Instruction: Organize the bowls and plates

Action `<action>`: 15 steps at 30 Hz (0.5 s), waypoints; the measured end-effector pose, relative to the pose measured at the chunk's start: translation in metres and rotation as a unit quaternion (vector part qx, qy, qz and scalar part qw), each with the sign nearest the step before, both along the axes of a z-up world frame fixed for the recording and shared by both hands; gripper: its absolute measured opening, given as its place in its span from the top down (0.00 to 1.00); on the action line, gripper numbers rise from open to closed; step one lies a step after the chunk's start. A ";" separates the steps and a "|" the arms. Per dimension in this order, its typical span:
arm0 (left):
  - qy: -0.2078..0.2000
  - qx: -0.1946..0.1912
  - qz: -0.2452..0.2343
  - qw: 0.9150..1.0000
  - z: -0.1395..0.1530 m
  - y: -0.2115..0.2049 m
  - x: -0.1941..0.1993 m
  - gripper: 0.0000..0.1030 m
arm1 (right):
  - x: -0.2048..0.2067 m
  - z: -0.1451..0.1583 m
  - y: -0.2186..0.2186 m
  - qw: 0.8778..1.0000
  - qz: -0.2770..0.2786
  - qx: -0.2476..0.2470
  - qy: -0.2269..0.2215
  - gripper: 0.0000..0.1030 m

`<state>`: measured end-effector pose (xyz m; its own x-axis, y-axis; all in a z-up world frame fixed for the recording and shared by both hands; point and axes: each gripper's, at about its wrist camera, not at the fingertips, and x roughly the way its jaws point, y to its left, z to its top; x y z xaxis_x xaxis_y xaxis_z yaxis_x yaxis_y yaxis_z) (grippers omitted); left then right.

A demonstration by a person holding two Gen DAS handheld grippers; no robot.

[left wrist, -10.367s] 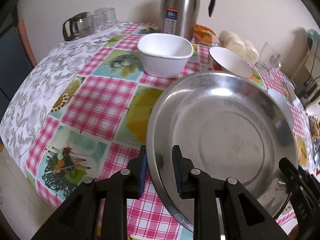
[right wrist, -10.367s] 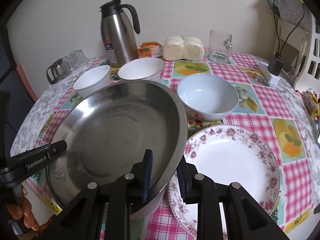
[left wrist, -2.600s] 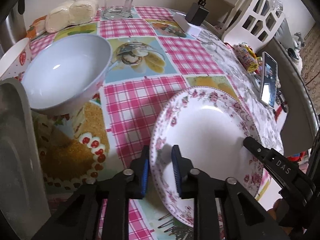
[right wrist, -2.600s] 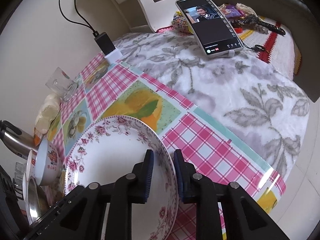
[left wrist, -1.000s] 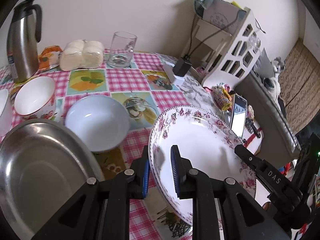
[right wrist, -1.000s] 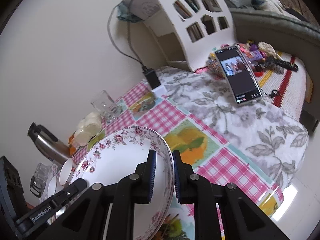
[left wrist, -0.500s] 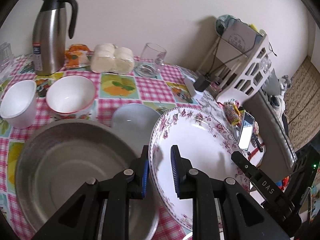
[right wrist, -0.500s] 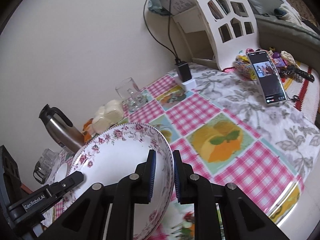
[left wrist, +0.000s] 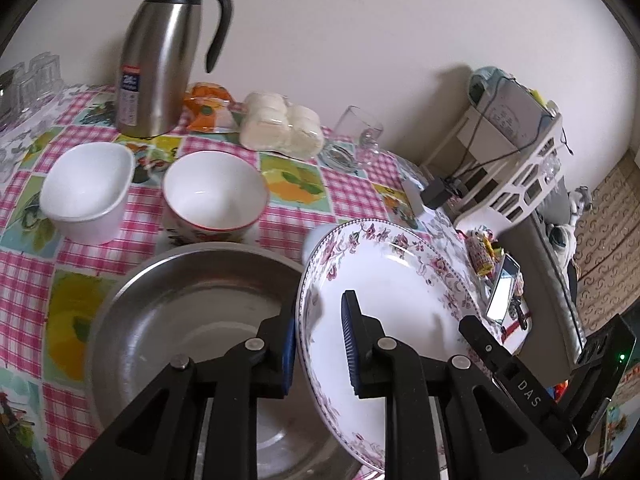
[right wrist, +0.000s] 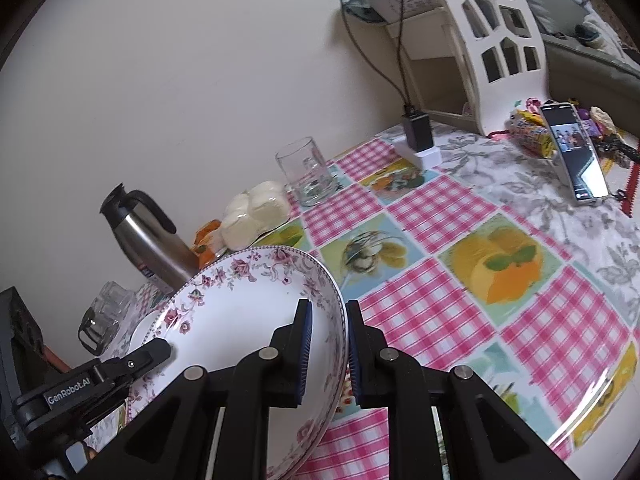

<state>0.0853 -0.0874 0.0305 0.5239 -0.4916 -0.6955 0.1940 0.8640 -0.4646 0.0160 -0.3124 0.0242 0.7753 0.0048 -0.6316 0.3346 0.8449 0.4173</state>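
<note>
Both grippers are on the same dish. The left gripper (left wrist: 319,338) has its jaws pinched onto the near-left rim of the floral plate (left wrist: 394,300), one blue pad outside the rim, the other inside on the white well. The right gripper (right wrist: 325,346) does the same on the opposite rim, jaws closed to a narrow gap with the rim running straight up between the pads. The floral plate is off the bench, tilted, carried between the two.

Under its left edge sits the steel pan (left wrist: 188,304), wide and shallow, near the front edge of the bench (right wrist: 440,216); the plate's rim overlaps the pan's right side in the left wrist view. Just behind the pan stands the red-rimmed bowl (left wrist: 215,196), and left of it the white square bowl (left wrist: 86,196), the two close but apart. A sliver of a pale bowl (left wrist: 314,240) peeks out behind the plate's far rim.

Along the back edge by the wall: the steel thermos (left wrist: 160,52), an orange packet (left wrist: 206,108), a pack of buns (left wrist: 282,128) and a glass mug (right wrist: 308,170). Toward the right edge lie a charger block (right wrist: 418,134) and a phone (right wrist: 576,152), screen lit.
</note>
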 end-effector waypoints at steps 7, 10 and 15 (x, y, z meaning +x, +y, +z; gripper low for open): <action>0.012 -0.006 0.018 1.000 -0.004 0.026 0.004 0.80 | 0.007 -0.003 0.026 1.000 0.021 -0.002 0.002 0.83; 0.018 -0.004 0.025 1.000 -0.008 0.037 0.006 0.80 | 0.011 -0.006 0.036 1.000 0.029 -0.002 0.007 0.83; 0.042 -0.001 0.037 0.998 -0.021 0.056 0.010 0.80 | 0.017 -0.011 0.054 0.999 0.048 -0.006 0.015 0.83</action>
<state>0.0952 -0.0312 0.0093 0.4987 -0.4557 -0.7373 0.0903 0.8733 -0.4787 0.0334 -0.2583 0.0134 0.7521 0.0700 -0.6553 0.2642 0.8789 0.3971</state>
